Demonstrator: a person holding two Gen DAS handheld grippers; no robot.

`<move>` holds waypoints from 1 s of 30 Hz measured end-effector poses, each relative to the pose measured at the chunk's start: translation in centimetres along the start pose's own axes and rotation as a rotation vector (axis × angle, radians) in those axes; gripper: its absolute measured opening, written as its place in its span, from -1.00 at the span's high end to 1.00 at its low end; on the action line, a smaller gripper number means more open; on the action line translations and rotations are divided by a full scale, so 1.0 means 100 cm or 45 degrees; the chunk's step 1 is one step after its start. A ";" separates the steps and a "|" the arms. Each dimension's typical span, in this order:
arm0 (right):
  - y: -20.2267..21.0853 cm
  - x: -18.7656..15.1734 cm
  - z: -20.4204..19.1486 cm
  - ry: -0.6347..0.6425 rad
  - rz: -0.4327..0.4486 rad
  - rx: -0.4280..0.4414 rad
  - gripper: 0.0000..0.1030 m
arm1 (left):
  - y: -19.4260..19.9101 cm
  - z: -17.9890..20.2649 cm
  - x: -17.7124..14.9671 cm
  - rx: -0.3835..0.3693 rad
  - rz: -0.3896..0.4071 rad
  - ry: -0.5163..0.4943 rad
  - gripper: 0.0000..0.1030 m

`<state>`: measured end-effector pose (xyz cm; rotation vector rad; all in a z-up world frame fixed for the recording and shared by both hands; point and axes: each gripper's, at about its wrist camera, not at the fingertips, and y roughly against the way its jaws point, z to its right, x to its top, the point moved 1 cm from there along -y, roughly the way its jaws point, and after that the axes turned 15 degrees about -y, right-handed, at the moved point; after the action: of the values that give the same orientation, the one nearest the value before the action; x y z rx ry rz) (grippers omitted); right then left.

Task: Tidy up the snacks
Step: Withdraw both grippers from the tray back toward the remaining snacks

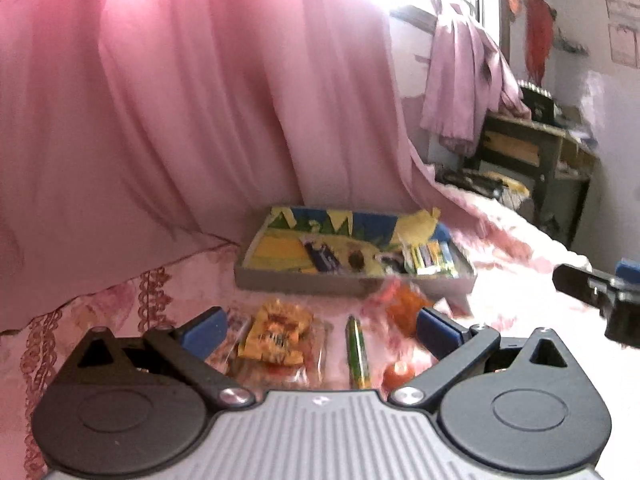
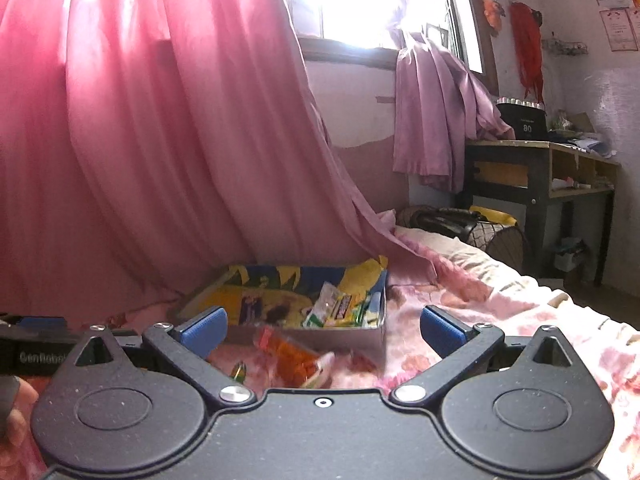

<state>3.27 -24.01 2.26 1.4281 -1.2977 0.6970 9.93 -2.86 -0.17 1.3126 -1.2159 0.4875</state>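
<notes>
A shallow grey box (image 1: 352, 284) with a yellow-and-blue lining sits on the pink bedspread and holds several snack packets; it also shows in the right wrist view (image 2: 344, 338). In front of it lie a yellow-orange packet (image 1: 276, 334), a green stick packet (image 1: 357, 352), an orange-red packet (image 1: 404, 304) and a small orange round thing (image 1: 398, 374). My left gripper (image 1: 320, 326) is open and empty above these. My right gripper (image 2: 322, 326) is open and empty, above the orange-red packet (image 2: 292, 354) and the green stick (image 2: 239, 371).
A pink curtain (image 1: 180, 100) hangs behind the box. The bed (image 2: 520, 312) extends right toward a dark wooden desk (image 2: 540, 168) and a basket (image 2: 500, 240). The right gripper's body (image 1: 600, 292) shows at the left view's right edge.
</notes>
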 end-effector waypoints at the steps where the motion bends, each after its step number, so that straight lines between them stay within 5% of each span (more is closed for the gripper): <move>1: 0.003 -0.001 0.000 0.007 0.001 -0.002 -0.99 | 0.003 0.001 -0.004 0.003 -0.007 -0.006 -0.99; 13: 0.009 -0.017 0.002 -0.023 -0.110 -0.049 -0.99 | 0.009 -0.009 -0.019 0.034 -0.103 0.029 -0.99; 30: -0.022 -0.039 0.002 0.005 -0.335 -0.138 -0.99 | -0.033 -0.027 -0.028 0.022 -0.388 0.117 -0.99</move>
<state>4.31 -23.18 -1.96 1.4734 -1.1011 0.4472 12.77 -0.33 -3.60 1.4442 -0.9172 0.3350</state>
